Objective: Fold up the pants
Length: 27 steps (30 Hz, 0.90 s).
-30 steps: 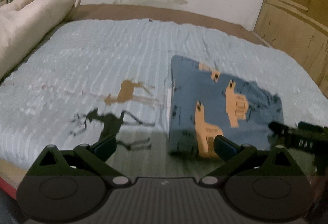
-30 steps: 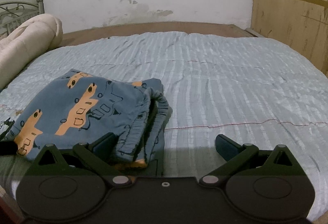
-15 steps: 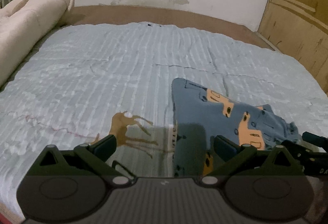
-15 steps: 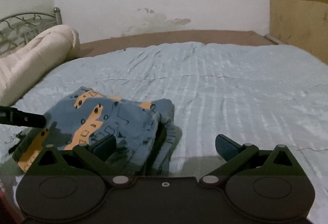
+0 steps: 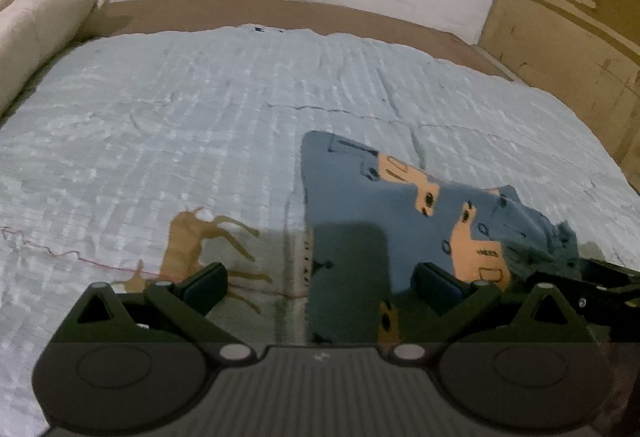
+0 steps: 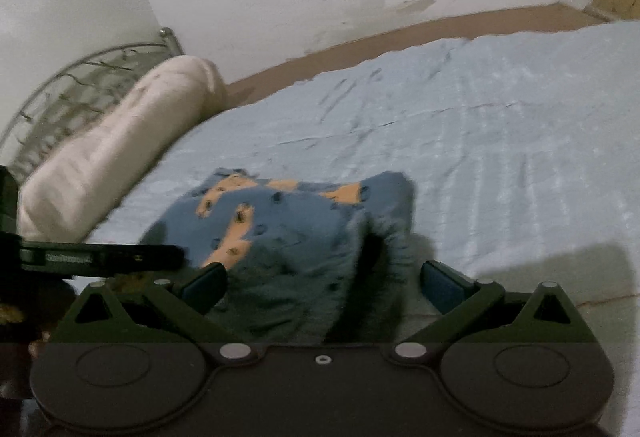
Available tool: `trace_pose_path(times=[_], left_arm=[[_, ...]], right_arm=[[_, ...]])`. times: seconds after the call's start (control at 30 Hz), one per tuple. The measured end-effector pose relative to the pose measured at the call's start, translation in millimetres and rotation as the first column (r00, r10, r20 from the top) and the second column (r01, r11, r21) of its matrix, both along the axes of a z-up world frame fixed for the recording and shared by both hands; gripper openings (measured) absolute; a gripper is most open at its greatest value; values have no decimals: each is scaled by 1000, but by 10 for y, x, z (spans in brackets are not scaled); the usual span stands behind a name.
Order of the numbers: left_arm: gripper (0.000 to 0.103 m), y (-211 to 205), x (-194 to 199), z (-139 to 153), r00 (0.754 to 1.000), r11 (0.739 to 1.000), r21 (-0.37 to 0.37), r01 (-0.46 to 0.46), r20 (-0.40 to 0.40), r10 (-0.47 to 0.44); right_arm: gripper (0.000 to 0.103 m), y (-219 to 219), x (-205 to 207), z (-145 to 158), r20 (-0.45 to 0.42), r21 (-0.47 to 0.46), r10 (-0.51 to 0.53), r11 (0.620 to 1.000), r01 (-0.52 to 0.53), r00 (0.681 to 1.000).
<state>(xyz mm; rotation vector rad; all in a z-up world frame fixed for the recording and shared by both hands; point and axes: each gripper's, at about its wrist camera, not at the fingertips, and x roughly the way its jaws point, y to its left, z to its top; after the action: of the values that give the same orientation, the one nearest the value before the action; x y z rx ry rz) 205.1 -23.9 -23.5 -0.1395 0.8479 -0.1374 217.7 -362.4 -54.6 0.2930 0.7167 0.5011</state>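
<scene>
Nearest us, both tools are spread wide and grasp nothing. The right tool sits closest to the pants — the bundle's bunched near edge lies straight ahead between its fingers. From the left tool the pants lie ahead and to the right, their straight edge running away from us. We judge the right side better placed for the next grip. Beyond the pants stretches the bed's blue cover, with a rolled blanket far left of them.

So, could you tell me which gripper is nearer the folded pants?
Right. The right gripper straddles the pants' near edge; the left gripper sits off their left edge.
</scene>
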Motion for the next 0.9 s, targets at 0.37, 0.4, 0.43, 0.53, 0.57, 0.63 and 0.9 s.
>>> trace_pose_path(times=[0.37,0.4,0.43,0.53,0.57,0.63,0.9], left_arm=[[92,7,-108,41,999,996,-80,32,-26,-34],[86,14,-114,41,999,996,-84,31,-29,-33],[79,26,-125,40,999,995,-93,28,-31,-31],[63,67,-143,32,999,991,-135,17,-46,-23],[58,81,-148,33,999,989,-149,13,-49,-20],[47,95,-167,44,999,987,-162,6,-49,-14],[22,91,-225,139,1000,989,-146,12,-25,-16]], right_arm=[[87,29,-115,31,-24,61,-43,997,44,999],[84,10,-126,31,-26,61,-56,996,57,998],[77,5,-145,31,-27,59,-72,995,74,997],[60,-34,-189,45,-27,54,-103,993,105,994],[55,-45,-200,49,-27,52,-112,992,113,993],[44,-65,-226,60,-25,51,-129,990,130,991],[32,-87,-328,142,-5,68,-152,986,152,988]])
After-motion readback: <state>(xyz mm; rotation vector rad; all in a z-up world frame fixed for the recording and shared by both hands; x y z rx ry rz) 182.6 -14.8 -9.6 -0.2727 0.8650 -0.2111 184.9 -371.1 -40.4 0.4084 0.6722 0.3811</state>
